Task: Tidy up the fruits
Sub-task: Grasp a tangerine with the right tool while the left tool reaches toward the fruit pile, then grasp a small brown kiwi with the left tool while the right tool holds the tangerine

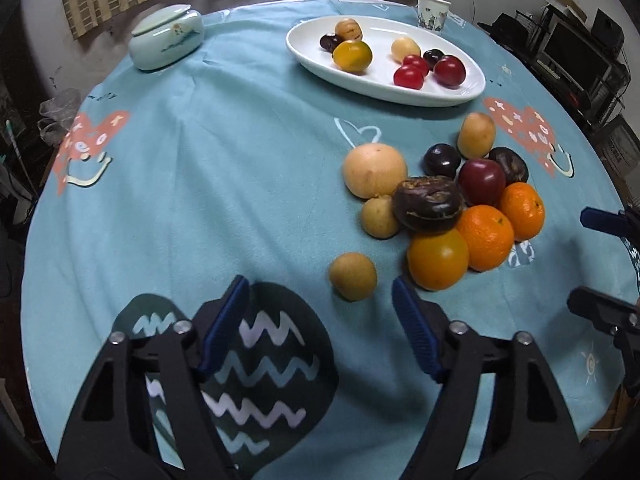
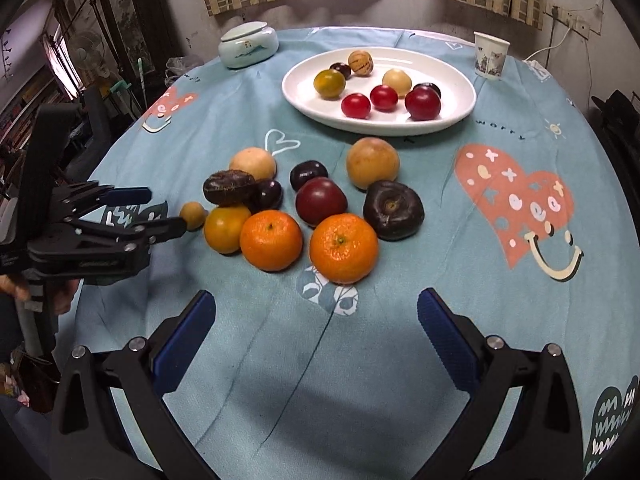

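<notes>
Loose fruit heap [image 2: 304, 208] on the teal tablecloth [image 2: 460, 312], near centre of the right wrist view: two oranges [image 2: 344, 248] at the front, a yellow-orange fruit [image 2: 227, 229] touching them at 9 o'clock, dark red plum [image 2: 321, 201] behind, a wrinkled dark fruit [image 2: 393, 210] at 3 o'clock of the plum, pale tan round fruits [image 2: 372, 163] toward 12.

A small tan fruit [image 1: 353, 282] lies apart from the heap, at its 8 o'clock in the left wrist view.

White oval plate [image 2: 460, 114] at 12 o'clock of the heap, near it, not touching. It holds eight small fruits: red, dark, yellow, tan.

Left gripper [image 1: 320, 300]: jaws spread, blue pads apart, nothing pinched. The small tan fruit sits just ahead of the gap, nearer the right pad; contact not seen.

Right gripper [image 2: 316, 312]: jaws spread wide, empty, low over bare cloth at 6 o'clock of the oranges.

Lidded pale-green ceramic jar [image 2: 248, 46] at 11 o'clock of the plate, paper cup [image 2: 491, 55] at 2 o'clock, both at the far table edge.
</notes>
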Motion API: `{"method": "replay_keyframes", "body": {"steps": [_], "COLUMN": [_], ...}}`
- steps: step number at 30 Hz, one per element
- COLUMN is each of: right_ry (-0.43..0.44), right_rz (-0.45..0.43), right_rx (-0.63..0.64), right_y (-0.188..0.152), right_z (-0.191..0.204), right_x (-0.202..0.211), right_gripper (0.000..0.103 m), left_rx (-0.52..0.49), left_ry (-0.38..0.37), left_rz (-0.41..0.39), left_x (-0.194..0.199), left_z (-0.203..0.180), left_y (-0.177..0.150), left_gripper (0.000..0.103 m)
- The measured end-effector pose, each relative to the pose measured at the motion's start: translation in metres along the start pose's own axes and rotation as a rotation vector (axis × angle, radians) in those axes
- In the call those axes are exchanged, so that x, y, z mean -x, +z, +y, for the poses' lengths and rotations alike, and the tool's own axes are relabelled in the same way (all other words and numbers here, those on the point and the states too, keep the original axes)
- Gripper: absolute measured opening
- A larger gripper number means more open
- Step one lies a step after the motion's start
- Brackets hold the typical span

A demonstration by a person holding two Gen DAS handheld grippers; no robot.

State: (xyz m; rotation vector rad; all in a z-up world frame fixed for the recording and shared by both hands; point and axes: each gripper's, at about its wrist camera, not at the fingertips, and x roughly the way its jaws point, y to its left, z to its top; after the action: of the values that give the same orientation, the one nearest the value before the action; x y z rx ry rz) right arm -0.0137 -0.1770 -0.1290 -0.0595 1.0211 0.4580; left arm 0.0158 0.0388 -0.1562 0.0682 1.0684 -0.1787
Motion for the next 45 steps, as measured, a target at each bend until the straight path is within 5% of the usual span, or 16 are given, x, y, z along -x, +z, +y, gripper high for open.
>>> {"method": "replay_keyframes", "body": {"steps": [1, 7, 9, 10, 11, 15, 19, 21, 45], "right_ry": [0.001, -0.007, -0.014, -0.019, -0.023, -0.023, -0.024, -0.006, 0.143], "right_rz": [0.005, 0.02, 0.042, 0.056, 0.068, 0.082, 0.101, 0.102, 0.036], "right_rx": [0.0, -0.004, -0.014, -0.021, -0.027, -0.03, 0.022, 0.036, -0.059], "right_y": [-0.001, 0.004, 0.009, 0.013, 0.016, 0.023, 0.029, 0.03, -0.018], "right_z": [0.0, -0.001, -0.004, -0.007, -0.009, -0.015, -0.014, -0.013, 0.002], "right_x": [-0.001, -0.012, -0.02, -0.025, -0.029, -0.035, -0.048, -0.047, 0.018], "right_gripper": [0.102, 0.095, 0.085, 0.076, 0.072, 0.069, 0.047, 0.045, 0.045], "left_rx": [0.004, -0.041, -0.052, -0.038, -0.017, 0.018, 0.019, 0.009, -0.086], "left_ry": [-0.008, 0.001, 0.005, -0.021, -0.039, -0.074, -0.08, -0.075, -0.054], "left_rz": [0.015, 0.026, 0.024, 0.03, 0.035, 0.022, -0.002, -0.012, -0.096], "left_x": [-0.006, -0.022, -0.023, -0.021, -0.019, -0.005, 0.009, 0.015, 0.076], "left_z": [0.002, -0.003, -0.004, -0.002, 0.002, 0.012, 0.009, 0.004, -0.059], "left_y": [0.002, 0.009, 0.012, 0.014, 0.016, 0.015, 0.014, 0.015, 0.019], "left_gripper": [0.062, 0.061, 0.044, 0.027, 0.026, 0.026, 0.026, 0.026, 0.031]}}
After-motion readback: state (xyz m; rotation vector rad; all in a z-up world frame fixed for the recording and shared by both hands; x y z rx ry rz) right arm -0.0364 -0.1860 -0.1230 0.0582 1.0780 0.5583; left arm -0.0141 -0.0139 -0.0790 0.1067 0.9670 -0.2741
